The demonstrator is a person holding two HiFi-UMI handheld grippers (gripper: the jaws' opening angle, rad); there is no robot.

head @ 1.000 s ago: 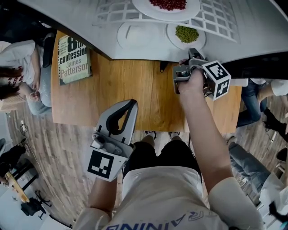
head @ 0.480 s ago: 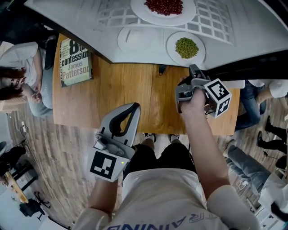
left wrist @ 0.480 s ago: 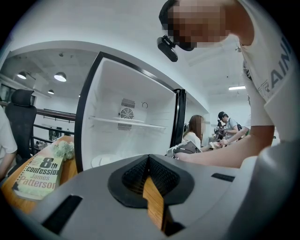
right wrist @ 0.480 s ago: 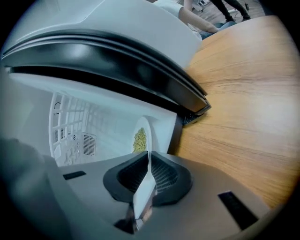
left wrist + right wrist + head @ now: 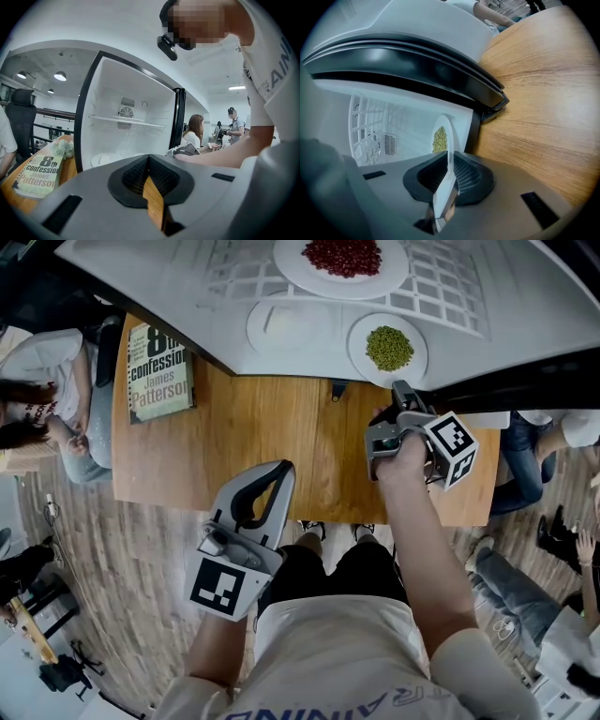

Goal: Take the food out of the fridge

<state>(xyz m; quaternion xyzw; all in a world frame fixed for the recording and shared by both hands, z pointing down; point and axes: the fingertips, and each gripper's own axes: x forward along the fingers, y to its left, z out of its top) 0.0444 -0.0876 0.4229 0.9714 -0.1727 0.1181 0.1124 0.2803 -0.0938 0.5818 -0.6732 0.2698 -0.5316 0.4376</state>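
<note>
A white plate of green beans [image 5: 387,348] lies on the floor of the open fridge [image 5: 511,306], at its front edge. My right gripper [image 5: 404,396] is shut on the plate's near rim; in the right gripper view the plate [image 5: 440,138] stands edge-on between the pads of the right gripper [image 5: 449,172]. A plate of red beans [image 5: 342,257] rests on the wire shelf above, and an empty white plate [image 5: 281,324] lies left of the green beans. My left gripper [image 5: 278,474] hovers shut over the wooden table [image 5: 272,427], holding nothing.
A paperback book [image 5: 159,371] lies at the table's left end and shows in the left gripper view as well [image 5: 40,173]. The dark fridge door [image 5: 525,381] stands open at the right. People sit and stand around the table on both sides.
My right gripper has drawn the plate of green beans toward the fridge's front edge, nearer the table. The left gripper has hardly shifted.
</note>
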